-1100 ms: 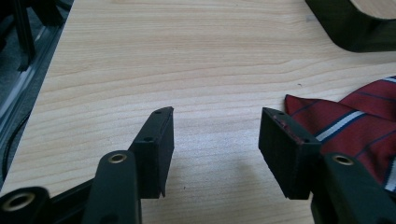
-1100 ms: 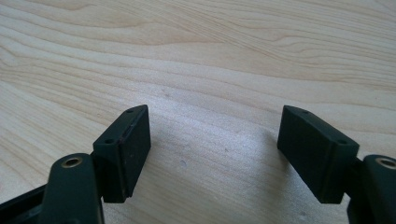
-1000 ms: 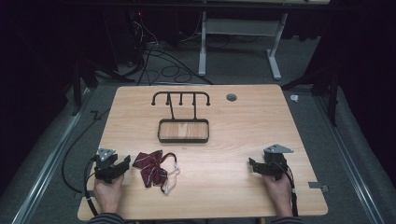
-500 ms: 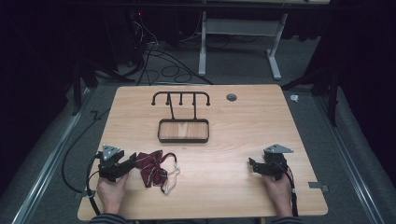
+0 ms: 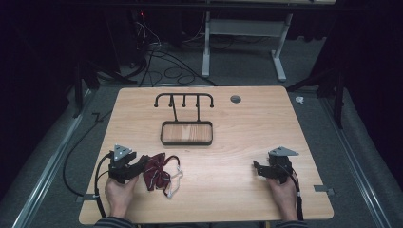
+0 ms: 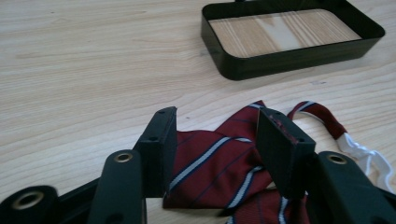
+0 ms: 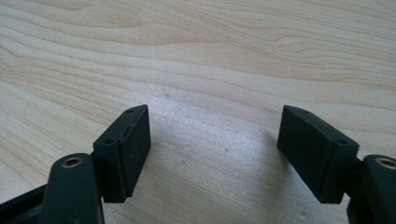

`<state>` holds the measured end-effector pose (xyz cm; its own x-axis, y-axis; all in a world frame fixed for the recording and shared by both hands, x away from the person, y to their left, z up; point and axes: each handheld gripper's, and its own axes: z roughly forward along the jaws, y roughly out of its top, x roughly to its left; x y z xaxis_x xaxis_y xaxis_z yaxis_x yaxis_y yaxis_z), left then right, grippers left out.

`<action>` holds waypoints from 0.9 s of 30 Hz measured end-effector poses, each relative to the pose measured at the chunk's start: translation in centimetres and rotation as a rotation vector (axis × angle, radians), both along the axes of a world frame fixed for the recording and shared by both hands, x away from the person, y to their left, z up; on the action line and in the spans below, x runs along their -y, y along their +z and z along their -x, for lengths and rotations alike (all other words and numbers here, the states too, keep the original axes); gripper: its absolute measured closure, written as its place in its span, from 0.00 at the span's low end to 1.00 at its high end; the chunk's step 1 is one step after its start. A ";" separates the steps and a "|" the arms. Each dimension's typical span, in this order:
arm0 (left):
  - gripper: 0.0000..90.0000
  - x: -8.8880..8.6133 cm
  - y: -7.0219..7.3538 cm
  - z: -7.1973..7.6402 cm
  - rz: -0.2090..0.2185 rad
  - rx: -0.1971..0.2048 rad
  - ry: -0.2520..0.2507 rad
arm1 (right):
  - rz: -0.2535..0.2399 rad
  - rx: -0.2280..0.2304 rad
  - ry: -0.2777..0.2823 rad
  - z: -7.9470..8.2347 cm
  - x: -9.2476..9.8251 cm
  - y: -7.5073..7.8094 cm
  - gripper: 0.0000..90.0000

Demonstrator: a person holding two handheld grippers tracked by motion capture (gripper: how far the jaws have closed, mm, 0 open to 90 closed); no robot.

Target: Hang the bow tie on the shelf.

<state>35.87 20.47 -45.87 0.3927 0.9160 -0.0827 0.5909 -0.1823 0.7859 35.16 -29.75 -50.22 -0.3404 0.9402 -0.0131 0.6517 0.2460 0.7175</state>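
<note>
A crumpled tie point(image 5: 157, 172) of dark red cloth with thin white and blue stripes is seen on the near left part of the table point(image 5: 237, 133), whose top is pale wood with a wavy grain. A white strap point(image 5: 175, 183) comes out of the tie on its right side and lies in a loose loop on the wood.

The left gripper point(image 5: 139, 166) is held low at the left edge of the tie. In the left gripper view its two flat black jaws stand apart with the striped cloth point(image 6: 219, 163) between them – the gripper point(image 6: 215, 140) is open, and it cannot be told whether the pads touch the cloth.

Behind the tie, toward the middle of the table, a low black metal tray point(image 5: 186, 141) with rounded corners and a wooden bottom is placed; from its far side a thin black rack point(image 5: 184, 99) with small hooks rises.

The right gripper point(image 5: 257, 167) is held well apart from these things, near the right front of the table. Its jaws are wide open over bare wood point(image 7: 215, 154).
</note>
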 end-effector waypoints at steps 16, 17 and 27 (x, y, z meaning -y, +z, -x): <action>0.57 2.2 0.3 -0.1 -0.001 -0.018 -0.095 | 0.000 0.000 -0.001 0.0 0.0 0.0 0.30; 0.57 2.5 0.3 -0.1 -0.003 -0.017 -0.106 | -0.001 0.000 -0.002 0.0 0.0 0.0 0.30; 0.57 3.6 0.1 -0.2 0.009 -0.024 -0.143 | 0.000 0.001 -0.002 0.0 0.0 0.0 0.30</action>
<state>36.11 16.85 -45.76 0.5167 0.8501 -0.1014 0.5783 -0.2593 0.7735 35.18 -29.76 -50.23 -0.3385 0.9409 -0.0132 0.6512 0.2444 0.7184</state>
